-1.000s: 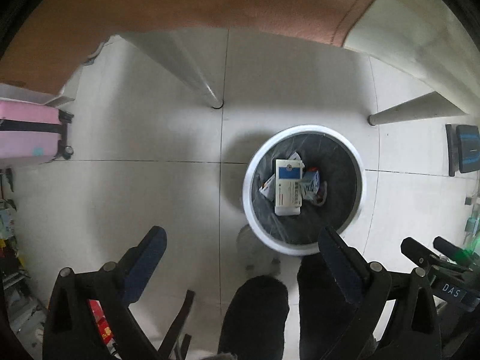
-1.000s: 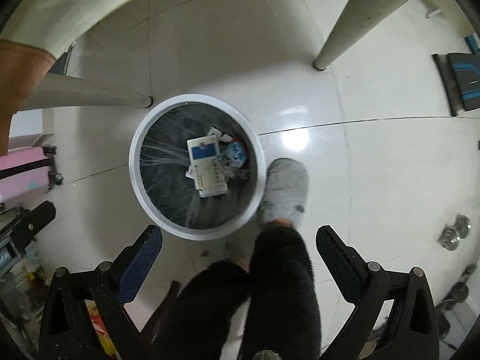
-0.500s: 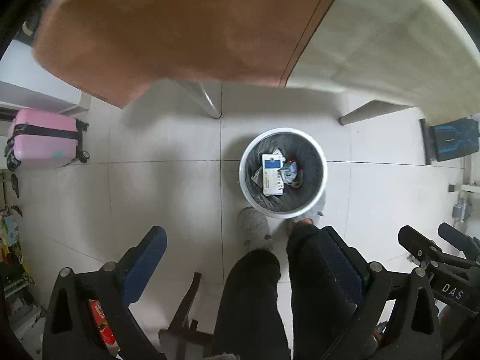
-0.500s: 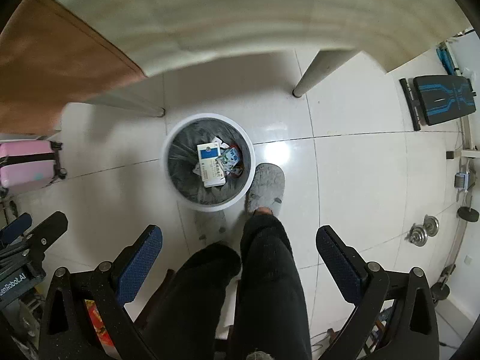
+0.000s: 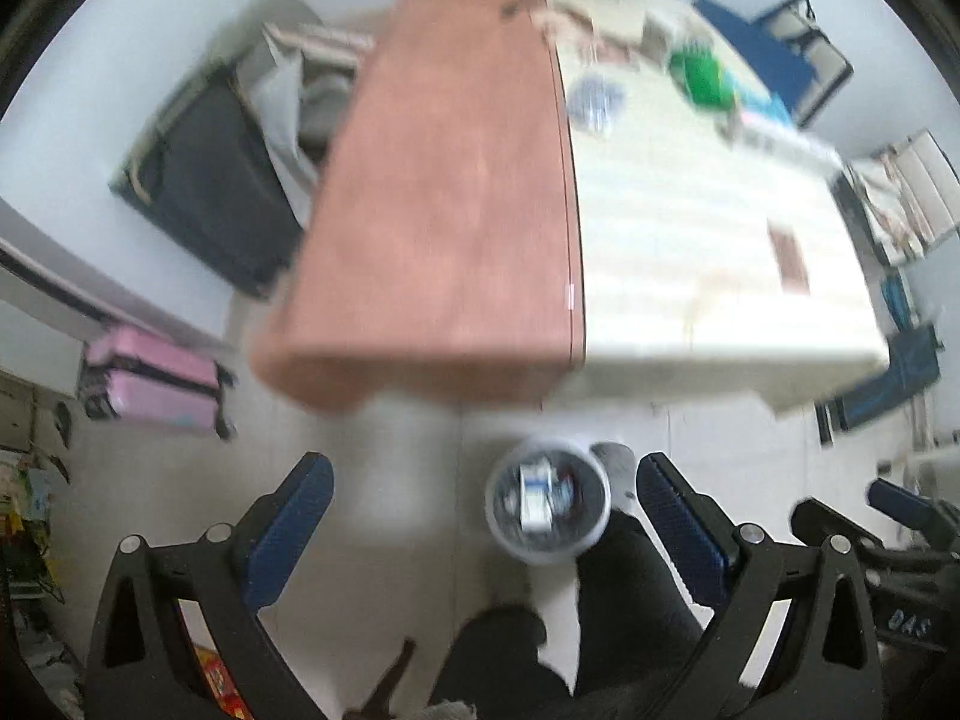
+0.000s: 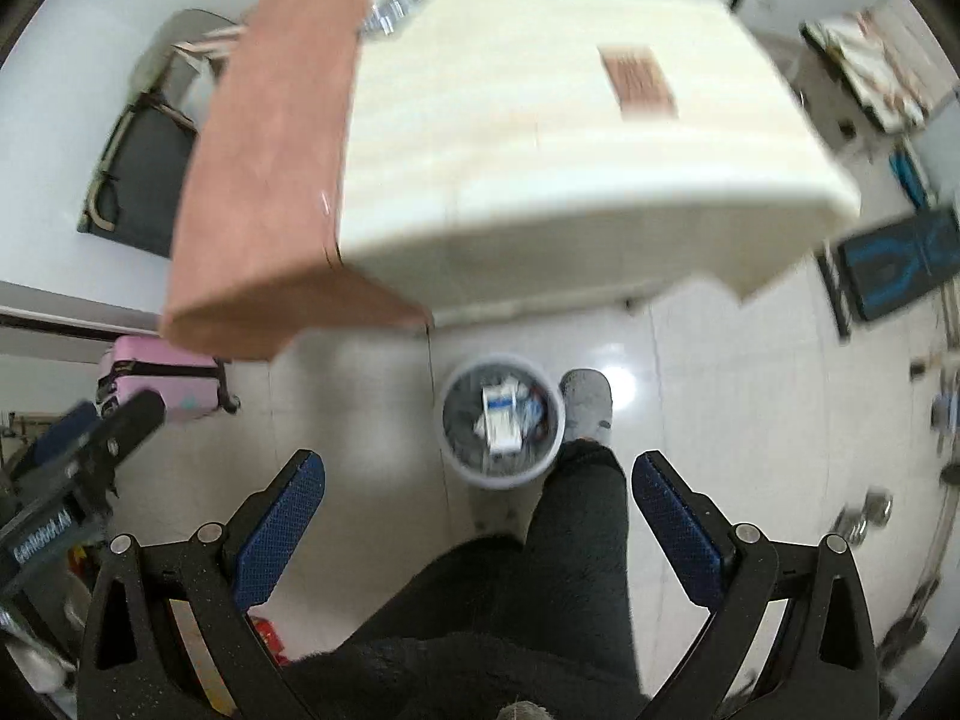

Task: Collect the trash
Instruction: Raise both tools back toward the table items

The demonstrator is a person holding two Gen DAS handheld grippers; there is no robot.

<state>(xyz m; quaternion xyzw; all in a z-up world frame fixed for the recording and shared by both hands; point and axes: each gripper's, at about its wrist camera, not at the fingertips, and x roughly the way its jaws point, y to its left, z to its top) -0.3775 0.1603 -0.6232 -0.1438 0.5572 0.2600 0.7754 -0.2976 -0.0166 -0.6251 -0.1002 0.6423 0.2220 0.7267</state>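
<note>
A white round trash bin (image 5: 547, 551) with a dark liner stands on the floor far below, holding a white and blue box (image 5: 536, 493) and other scraps. It also shows in the right wrist view (image 6: 501, 477). My left gripper (image 5: 480, 531) is open and empty, high above the floor. My right gripper (image 6: 477, 531) is open and empty too. On the cream table top (image 5: 690, 228) lie a brown flat packet (image 5: 787, 253), a crumpled blue-white wrapper (image 5: 591, 99) and a green thing (image 5: 702, 75), all blurred.
A brown cloth (image 5: 444, 210) covers the table's left half. The person's dark legs (image 6: 558, 570) and grey slipper (image 6: 588, 405) stand beside the bin. A pink suitcase (image 5: 153, 381) is at left, a dark chair (image 5: 204, 180) behind it.
Both grippers have risen well above the bin, from under the table edge to above the table top. The bin looks smaller and the table surface has come into view.
</note>
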